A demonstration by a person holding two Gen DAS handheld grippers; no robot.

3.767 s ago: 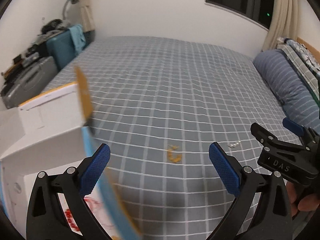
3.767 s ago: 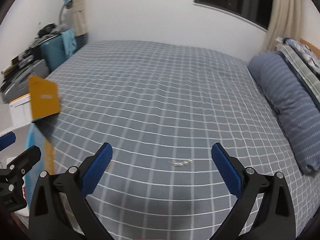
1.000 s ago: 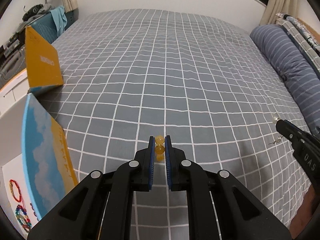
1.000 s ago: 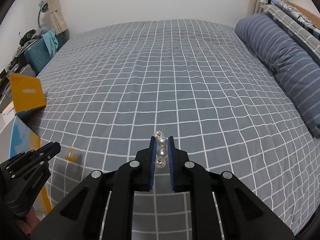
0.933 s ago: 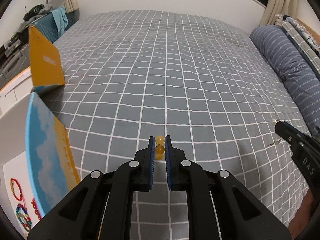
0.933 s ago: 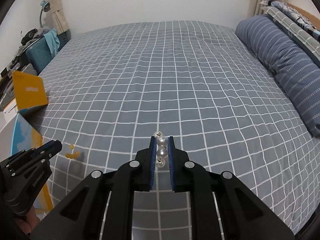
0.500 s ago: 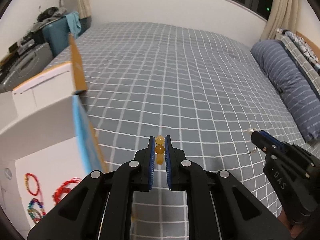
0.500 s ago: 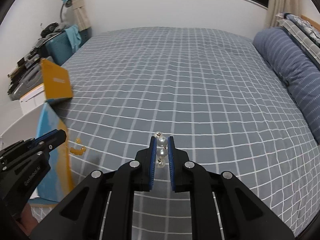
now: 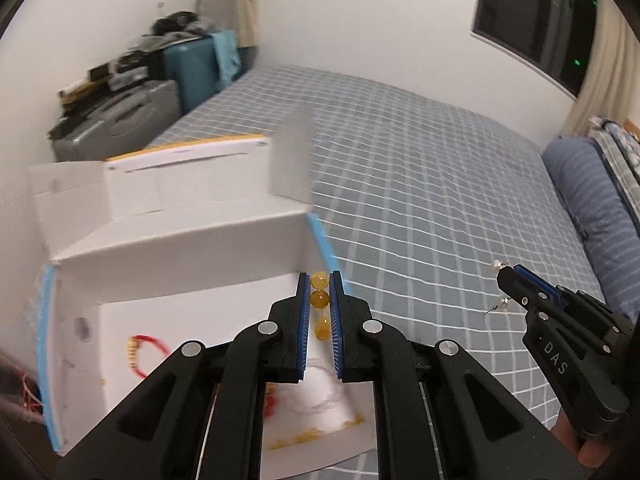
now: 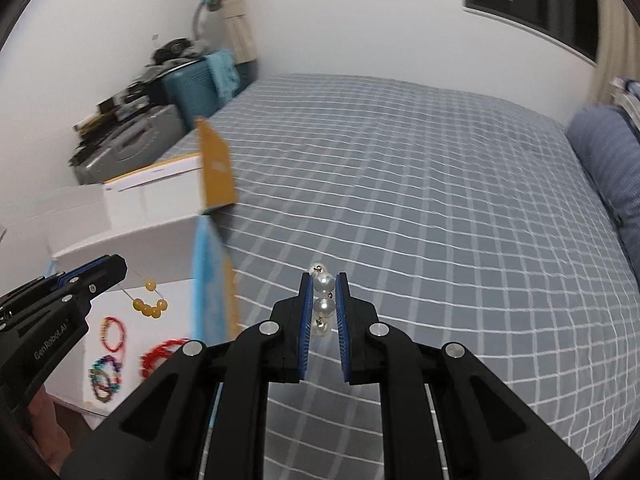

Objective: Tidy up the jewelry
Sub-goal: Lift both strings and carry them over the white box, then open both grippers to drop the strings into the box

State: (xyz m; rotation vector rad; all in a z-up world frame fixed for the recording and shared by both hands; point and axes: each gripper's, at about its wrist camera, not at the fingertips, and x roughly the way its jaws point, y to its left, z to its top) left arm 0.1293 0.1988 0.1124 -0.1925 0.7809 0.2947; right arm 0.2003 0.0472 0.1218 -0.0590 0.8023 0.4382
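Note:
My left gripper [image 9: 319, 280] is shut on a strand of amber beads [image 9: 320, 300] and holds it over the open white jewelry box [image 9: 180, 240] at the bed's left edge. From the right wrist view the amber beads [image 10: 150, 307] hang below the left gripper [image 10: 116, 266] above the box [image 10: 160, 236]. My right gripper [image 10: 323, 280] is shut on a string of white pearls [image 10: 323, 294], held above the bed to the right of the box. The right gripper also shows in the left wrist view [image 9: 506, 274] with pearls dangling.
The box floor holds red and multicolored bracelets [image 10: 108, 368] and a red bracelet [image 9: 142, 350]. The grey checked bedspread [image 10: 400, 200] stretches ahead. A blue striped pillow [image 9: 588, 196] lies at the right. Suitcases [image 9: 120, 120] and clutter stand at the far left wall.
Both grippers have moved left toward the box, still holding their jewelry. The left gripper now hovers over the box interior; before it was above the bedspread.

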